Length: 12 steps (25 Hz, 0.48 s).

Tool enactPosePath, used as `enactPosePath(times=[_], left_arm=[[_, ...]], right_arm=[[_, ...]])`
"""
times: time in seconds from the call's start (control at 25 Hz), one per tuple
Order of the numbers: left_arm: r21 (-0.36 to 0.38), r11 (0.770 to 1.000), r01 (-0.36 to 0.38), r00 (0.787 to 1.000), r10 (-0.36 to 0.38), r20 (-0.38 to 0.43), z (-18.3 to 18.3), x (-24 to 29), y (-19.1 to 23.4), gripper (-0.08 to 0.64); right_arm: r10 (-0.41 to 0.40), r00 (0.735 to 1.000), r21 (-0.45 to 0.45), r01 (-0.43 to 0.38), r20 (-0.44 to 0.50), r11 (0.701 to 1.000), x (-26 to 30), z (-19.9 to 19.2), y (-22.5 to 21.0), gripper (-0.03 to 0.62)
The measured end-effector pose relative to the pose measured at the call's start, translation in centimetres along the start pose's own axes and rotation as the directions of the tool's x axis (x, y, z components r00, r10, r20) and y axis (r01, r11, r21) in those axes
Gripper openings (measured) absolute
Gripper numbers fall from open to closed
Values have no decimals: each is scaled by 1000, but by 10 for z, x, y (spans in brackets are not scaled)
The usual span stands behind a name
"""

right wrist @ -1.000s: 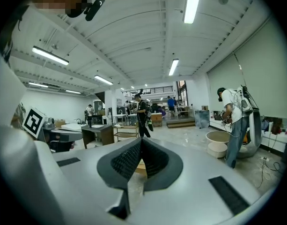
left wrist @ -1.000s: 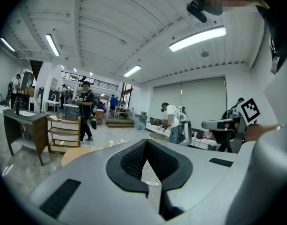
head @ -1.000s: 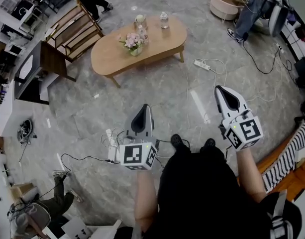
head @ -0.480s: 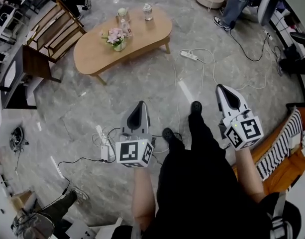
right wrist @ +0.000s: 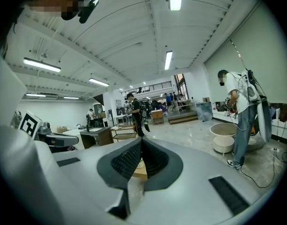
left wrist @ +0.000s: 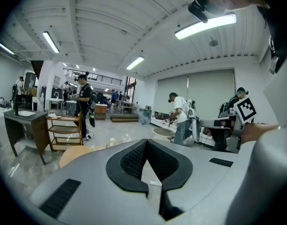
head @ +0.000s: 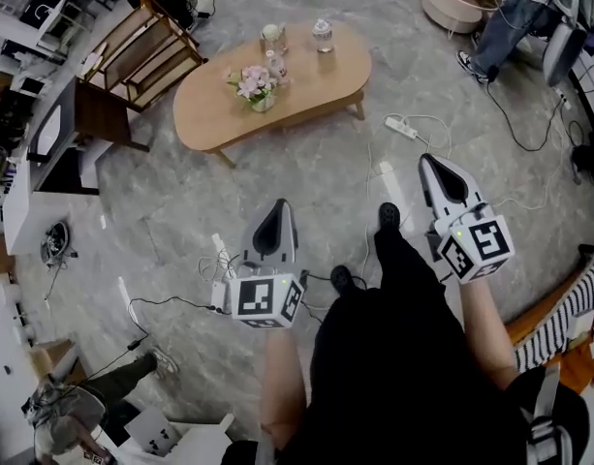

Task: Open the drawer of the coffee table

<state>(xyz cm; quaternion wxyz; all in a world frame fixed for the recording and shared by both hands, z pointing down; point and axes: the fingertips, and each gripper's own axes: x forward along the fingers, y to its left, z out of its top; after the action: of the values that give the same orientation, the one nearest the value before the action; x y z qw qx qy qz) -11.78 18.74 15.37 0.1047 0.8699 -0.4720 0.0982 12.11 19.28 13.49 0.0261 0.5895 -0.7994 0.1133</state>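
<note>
Holding my left hand-held gripper and right hand-held gripper closed and empty above grey floor, oval wooden worktop well ahead, flowers on it.

Open floor reaches the coffee table; a power strip lies between.

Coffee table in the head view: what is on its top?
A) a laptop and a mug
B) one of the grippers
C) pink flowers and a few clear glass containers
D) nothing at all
C: pink flowers stand on the coffee table, with clear glass containers beyond them near the far edge; both grippers are well short of the table.
</note>
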Motion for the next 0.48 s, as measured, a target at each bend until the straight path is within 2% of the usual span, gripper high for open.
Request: enactPosePath(times=[0.2,0.48], left_arm=[[-16,998,-58,998,58,-2,21,51,-10,14],[-62,990,-127,992,126,-28,11,112,-42,14]], right_arm=[[78,997,-3,-78,-9,997,37,17,-49,12],[179,979,8,-179,-101,984,78,-6,-108,12]])
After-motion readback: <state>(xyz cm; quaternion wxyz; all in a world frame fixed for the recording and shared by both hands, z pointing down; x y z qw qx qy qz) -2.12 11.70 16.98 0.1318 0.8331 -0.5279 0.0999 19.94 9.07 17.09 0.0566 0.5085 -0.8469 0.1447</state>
